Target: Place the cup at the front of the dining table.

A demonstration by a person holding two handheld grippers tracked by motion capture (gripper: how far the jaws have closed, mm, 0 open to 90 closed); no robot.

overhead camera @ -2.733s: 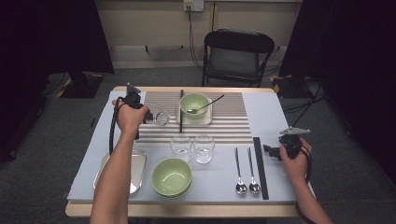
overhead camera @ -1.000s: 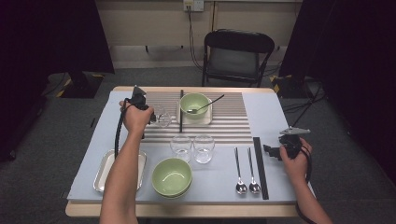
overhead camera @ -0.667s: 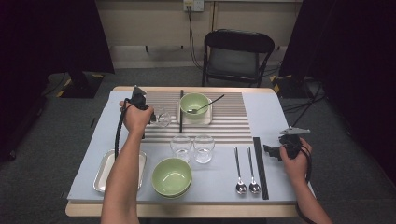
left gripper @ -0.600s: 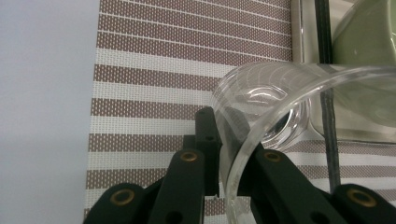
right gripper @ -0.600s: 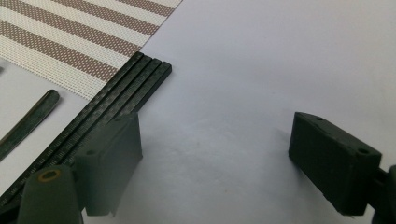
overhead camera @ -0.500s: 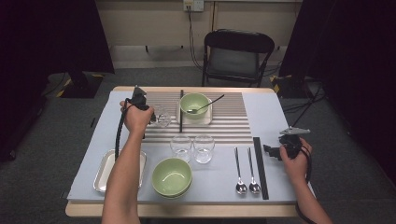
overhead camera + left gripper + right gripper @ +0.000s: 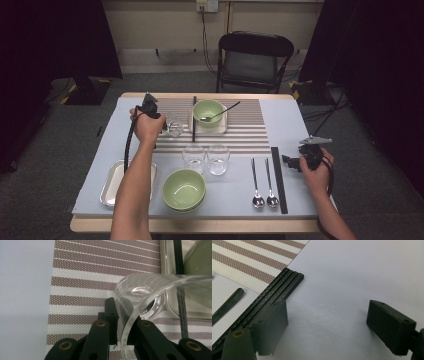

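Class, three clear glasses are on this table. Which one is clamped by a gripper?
The glass on the striped mat, left of the far green bowl. The left gripper pinches its rim; the other two glasses stand free, side by side, nearer the person.

Black chair (image 7: 256,60) behind the table (image 7: 300,120), grey carpet (image 7: 65,145), dark curtains (image 7: 55,40).

You are in a staged recording room: black curtains (image 7: 60,35) hang at both sides, a lone folding chair (image 7: 255,60) faces the table's (image 7: 300,120) far edge, cables run to a wall socket (image 7: 207,5).
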